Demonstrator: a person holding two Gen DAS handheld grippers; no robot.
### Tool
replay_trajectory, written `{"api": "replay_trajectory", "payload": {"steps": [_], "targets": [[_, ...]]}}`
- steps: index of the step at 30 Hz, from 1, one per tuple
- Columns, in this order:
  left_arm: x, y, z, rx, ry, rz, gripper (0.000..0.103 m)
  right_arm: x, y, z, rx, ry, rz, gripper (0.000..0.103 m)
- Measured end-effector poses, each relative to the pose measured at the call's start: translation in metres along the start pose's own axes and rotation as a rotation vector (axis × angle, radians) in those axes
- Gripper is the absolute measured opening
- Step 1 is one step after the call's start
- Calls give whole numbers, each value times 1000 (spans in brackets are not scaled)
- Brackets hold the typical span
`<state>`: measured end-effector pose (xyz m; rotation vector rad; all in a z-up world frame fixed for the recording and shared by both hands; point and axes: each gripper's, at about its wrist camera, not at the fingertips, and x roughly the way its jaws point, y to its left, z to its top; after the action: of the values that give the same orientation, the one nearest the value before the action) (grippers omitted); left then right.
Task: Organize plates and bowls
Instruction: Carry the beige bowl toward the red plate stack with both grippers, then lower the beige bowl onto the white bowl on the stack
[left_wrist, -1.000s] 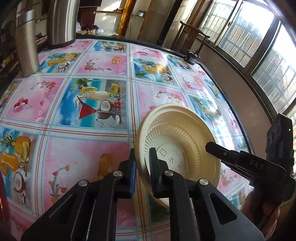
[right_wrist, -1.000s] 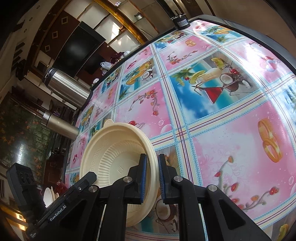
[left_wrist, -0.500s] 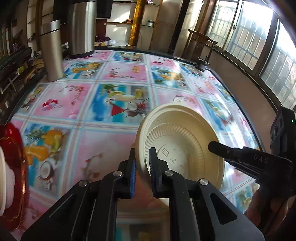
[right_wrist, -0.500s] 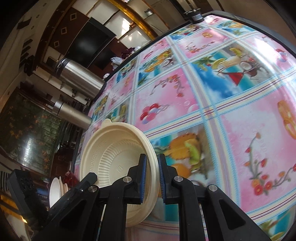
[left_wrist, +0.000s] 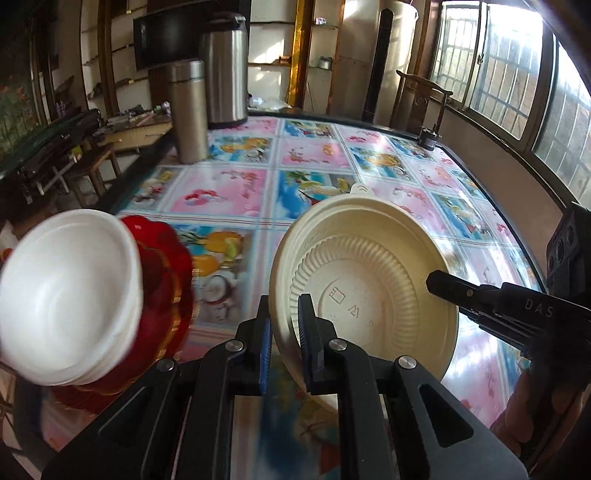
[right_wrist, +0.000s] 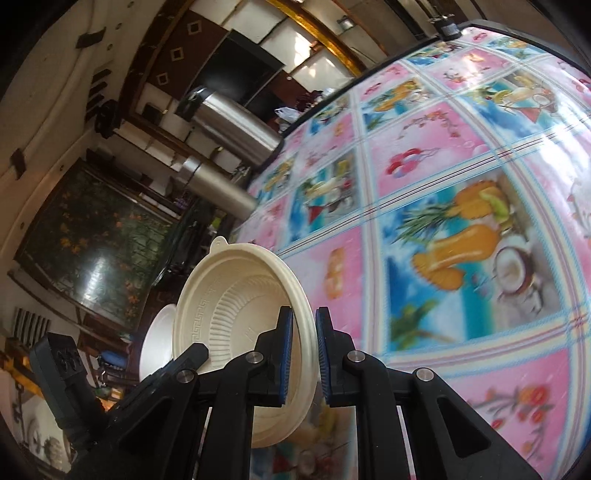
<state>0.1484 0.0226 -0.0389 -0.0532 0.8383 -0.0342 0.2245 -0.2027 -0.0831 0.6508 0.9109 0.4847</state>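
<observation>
A cream ribbed plate hangs tilted on edge above the patterned table. My left gripper is shut on its near rim. My right gripper is shut on the opposite rim of the same cream plate. In the left wrist view the right gripper's finger reaches in from the right. A stack of white bowls sits on a red plate just left of the held plate. In the right wrist view a white bowl shows behind the cream plate.
Two steel flasks stand at the table's far left corner. A small black object sits at the far right edge, with a wooden chair behind it. A person's hand holds the right gripper.
Both grippers have carried the cream plate leftward across the table. The red plate and the white bowls stacked on it have come into the left wrist view, now close on the left.
</observation>
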Motion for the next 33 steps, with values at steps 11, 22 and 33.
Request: {"api": "replay_trajectory", "payload": {"steps": [11,22,33], "targets": [[-61,51,-14,-37,-93,79,12,7,80,-31,-96,36,78,13],[-87,125,7,-131,-121,208,12,60,178,-30,-192,108,148,13],[-62,183,29,-220,-47,299,12,112,242,-21,-282,125,146,13]]}}
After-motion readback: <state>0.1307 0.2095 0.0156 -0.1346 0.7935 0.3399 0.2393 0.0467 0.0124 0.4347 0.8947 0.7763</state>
